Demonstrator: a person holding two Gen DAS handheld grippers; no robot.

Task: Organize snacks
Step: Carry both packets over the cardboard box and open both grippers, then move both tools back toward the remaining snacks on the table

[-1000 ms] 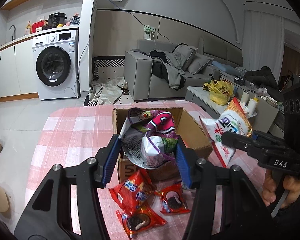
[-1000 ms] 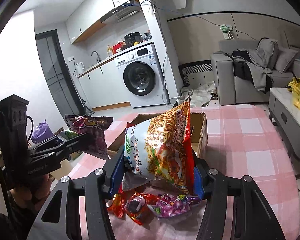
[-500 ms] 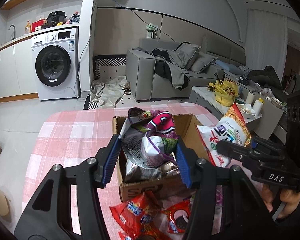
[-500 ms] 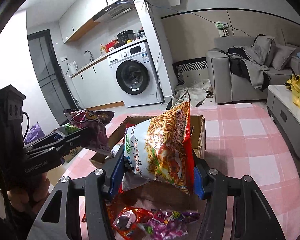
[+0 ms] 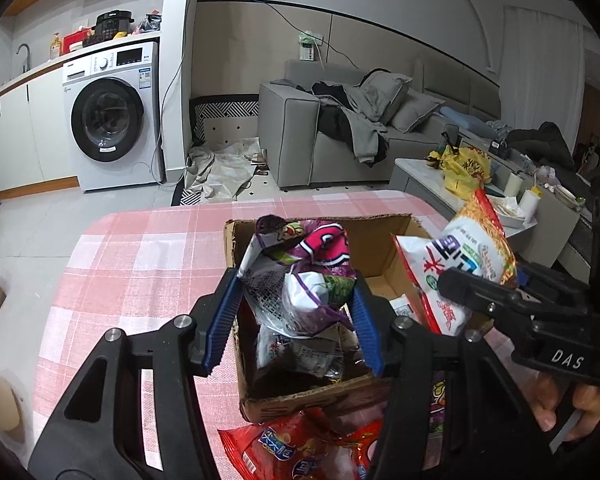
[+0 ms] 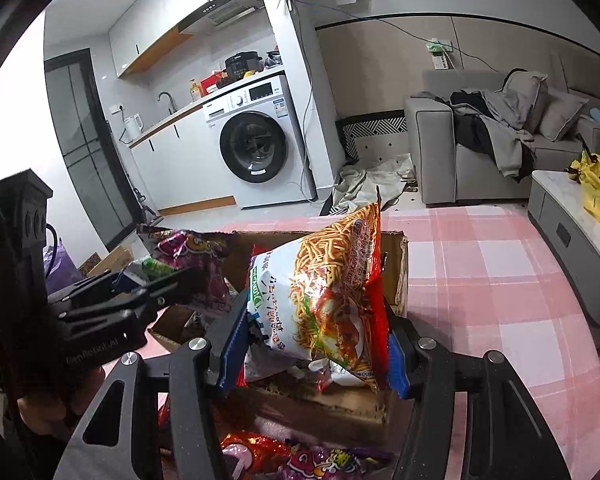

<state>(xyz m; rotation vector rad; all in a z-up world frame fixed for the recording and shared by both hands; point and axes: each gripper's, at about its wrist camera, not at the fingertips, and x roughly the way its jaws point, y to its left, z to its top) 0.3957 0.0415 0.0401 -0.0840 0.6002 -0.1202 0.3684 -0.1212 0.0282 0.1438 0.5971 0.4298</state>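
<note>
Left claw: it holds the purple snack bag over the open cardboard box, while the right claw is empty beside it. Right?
Not quite. The right claw is not empty: the right wrist view shows it shut on an orange-and-white noodle snack bag. The left claw does hold the purple snack bag over the cardboard box.

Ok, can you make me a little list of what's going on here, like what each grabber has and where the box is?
Left gripper: shut on purple snack bag, above the box
Right gripper: shut on noodle snack bag, above the box
Cardboard box: open, on the pink checked tablecloth, some packets already inside
Left on the table: red snack packets in front of the box
</note>
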